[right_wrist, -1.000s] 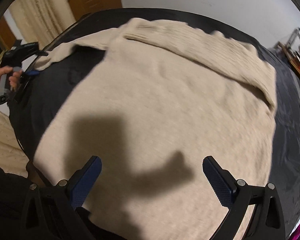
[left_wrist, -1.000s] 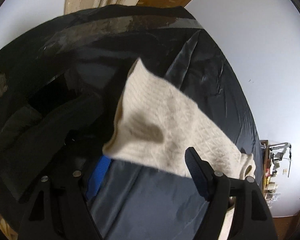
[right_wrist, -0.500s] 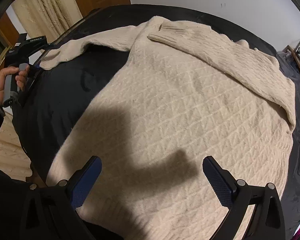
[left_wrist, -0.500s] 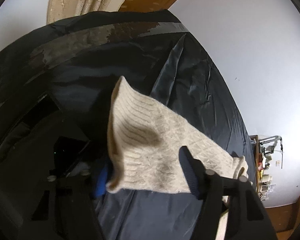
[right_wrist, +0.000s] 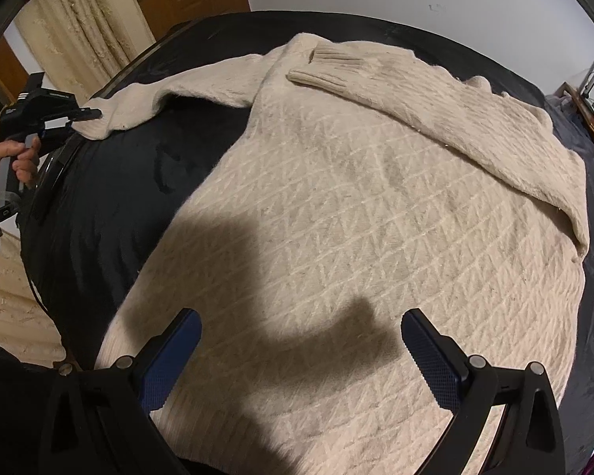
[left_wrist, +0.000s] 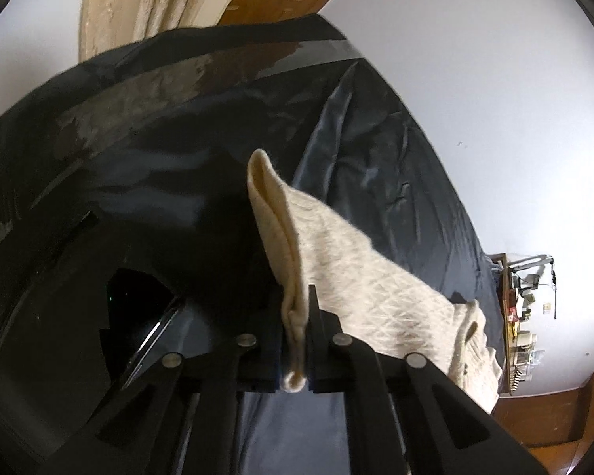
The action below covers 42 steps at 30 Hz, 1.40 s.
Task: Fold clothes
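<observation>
Here, sleeve cuff between hand-held gripper fingers.

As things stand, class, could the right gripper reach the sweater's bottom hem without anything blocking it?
Probably yes. The right gripper hangs open just above the sweater, near its lower part, with nothing lying between. The left gripper is off at the sleeve cuff, well clear.

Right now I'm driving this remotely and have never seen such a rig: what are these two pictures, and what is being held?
No robot arm here: a person holds a two-finger gripper in each hand, with a camera looking along its jaws. In the left view, the left gripper is shut on the cuff of a sleeve. In the right view, the right gripper hangs open above the cream sweater, spread on a black cover. The other sleeve lies folded across the sweater.
</observation>
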Tool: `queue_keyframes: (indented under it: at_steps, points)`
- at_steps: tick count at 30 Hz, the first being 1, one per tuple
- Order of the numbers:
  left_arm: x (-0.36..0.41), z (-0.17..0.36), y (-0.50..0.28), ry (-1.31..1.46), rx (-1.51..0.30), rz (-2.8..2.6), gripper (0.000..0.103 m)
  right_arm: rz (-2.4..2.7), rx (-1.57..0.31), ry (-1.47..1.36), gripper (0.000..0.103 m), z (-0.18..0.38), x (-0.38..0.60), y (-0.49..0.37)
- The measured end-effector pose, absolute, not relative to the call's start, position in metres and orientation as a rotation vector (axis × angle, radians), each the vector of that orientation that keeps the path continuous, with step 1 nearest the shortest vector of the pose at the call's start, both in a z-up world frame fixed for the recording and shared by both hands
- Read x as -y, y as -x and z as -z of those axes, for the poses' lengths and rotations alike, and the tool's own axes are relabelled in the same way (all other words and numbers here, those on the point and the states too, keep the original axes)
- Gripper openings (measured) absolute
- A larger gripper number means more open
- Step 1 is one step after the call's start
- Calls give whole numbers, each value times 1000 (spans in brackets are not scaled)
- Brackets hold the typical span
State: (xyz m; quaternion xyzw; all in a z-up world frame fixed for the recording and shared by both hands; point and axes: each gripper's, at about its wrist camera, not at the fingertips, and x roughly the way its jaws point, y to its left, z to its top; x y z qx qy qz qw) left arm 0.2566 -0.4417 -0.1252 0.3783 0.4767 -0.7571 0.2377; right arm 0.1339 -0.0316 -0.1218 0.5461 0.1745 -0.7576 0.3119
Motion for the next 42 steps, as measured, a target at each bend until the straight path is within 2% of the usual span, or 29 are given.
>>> queue_keyframes:
  at_steps: [8,16,23,28,42]
  points:
    - [410,89,-248,-1041,-1203,2210,9,1996,-440,-1439,103,122,32,-131]
    - [333,48,-193,-1106,-1176,2519,9,1995,-347,-1466,103,126,24,-125]
    - [279,74,-135,-1360,-1134,2620,9,2030,-112,-1520,103,124,0,-103]
    - [276,102,-119,-1485,-1162,2566,9,2002,86,-1495,103,115,-1,-80]
    - [260,103,-133,-1521,-1187,2545,12,1685,536,-1428,103,102,80,-14]
